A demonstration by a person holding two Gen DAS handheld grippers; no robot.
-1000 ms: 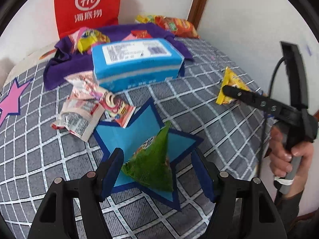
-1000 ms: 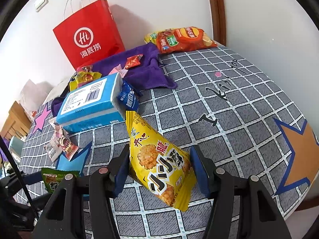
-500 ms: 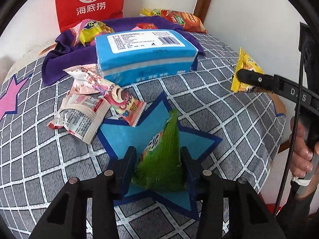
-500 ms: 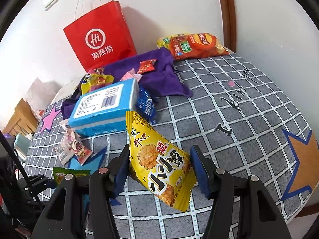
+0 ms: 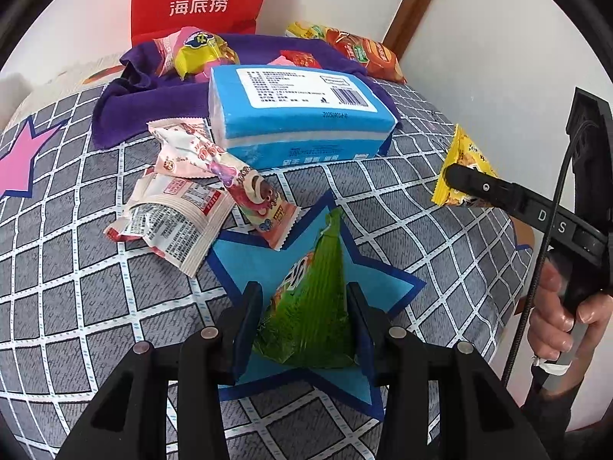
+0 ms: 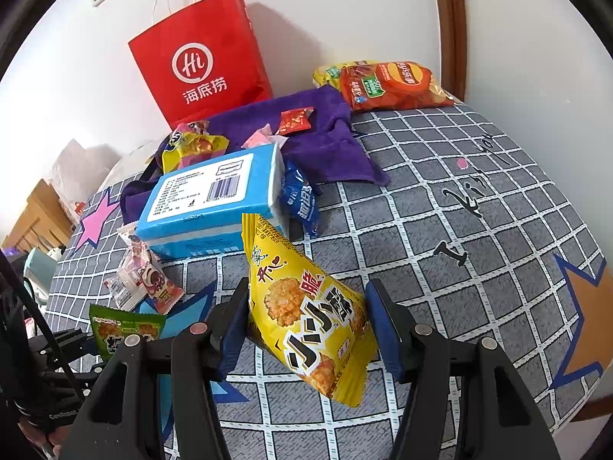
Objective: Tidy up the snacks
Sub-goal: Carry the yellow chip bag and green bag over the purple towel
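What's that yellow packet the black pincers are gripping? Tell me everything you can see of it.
The yellow packet is a puffy, pyramid-shaped snack bag of glossy film, printed with browned crackers, black and red Chinese lettering and a crimped, sealed edge at each end. It looks unopened. The right tool pinches it between its blue-padded fingers, one narrow end tilted up and away, the wider end hanging lower. In the left wrist view it appears lifted above the checked cover, touching nothing else.
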